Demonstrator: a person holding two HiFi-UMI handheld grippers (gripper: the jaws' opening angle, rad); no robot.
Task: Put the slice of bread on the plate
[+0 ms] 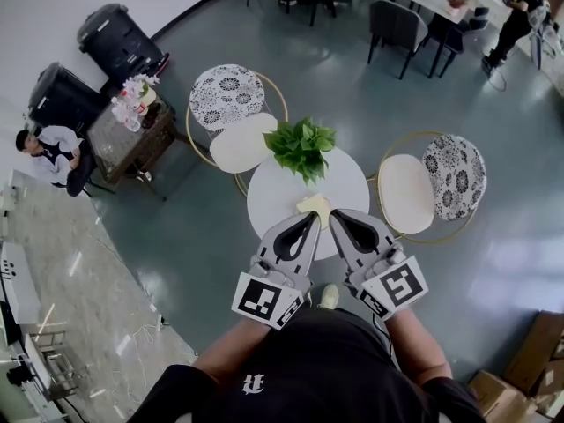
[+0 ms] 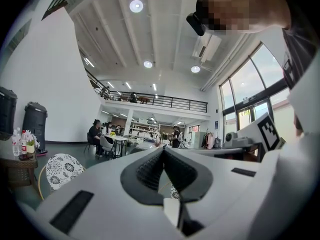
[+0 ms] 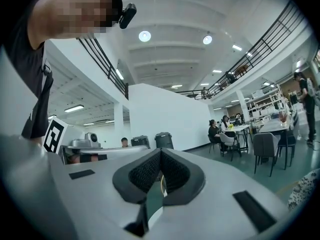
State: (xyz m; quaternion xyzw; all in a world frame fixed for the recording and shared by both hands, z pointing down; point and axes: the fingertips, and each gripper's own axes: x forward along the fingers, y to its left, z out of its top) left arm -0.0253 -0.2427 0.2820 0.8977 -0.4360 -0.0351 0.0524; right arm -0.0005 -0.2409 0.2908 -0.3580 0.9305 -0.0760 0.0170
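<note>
In the head view a pale yellow slice of bread [image 1: 313, 204] lies on the small round white table [image 1: 269, 201] far below me. I cannot make out a plate against the white top. Both grippers are raised close under the camera and point level. My left gripper [image 1: 315, 216] is shut, its dark pads meeting at the tip with nothing between them [image 2: 163, 150]. My right gripper [image 1: 334, 214] is shut and empty too [image 3: 160, 152]. Their tips overlap the near edge of the table in the picture, but they hang high above it.
A green potted plant [image 1: 301, 144] stands at the table's far side. Chairs with patterned backs flank it at the left [image 1: 227, 91] and right [image 1: 454, 176]. A side table with flowers [image 1: 132, 122], black bins [image 1: 119, 38], a seated person [image 1: 48, 148] and cardboard boxes [image 1: 529, 368] lie around.
</note>
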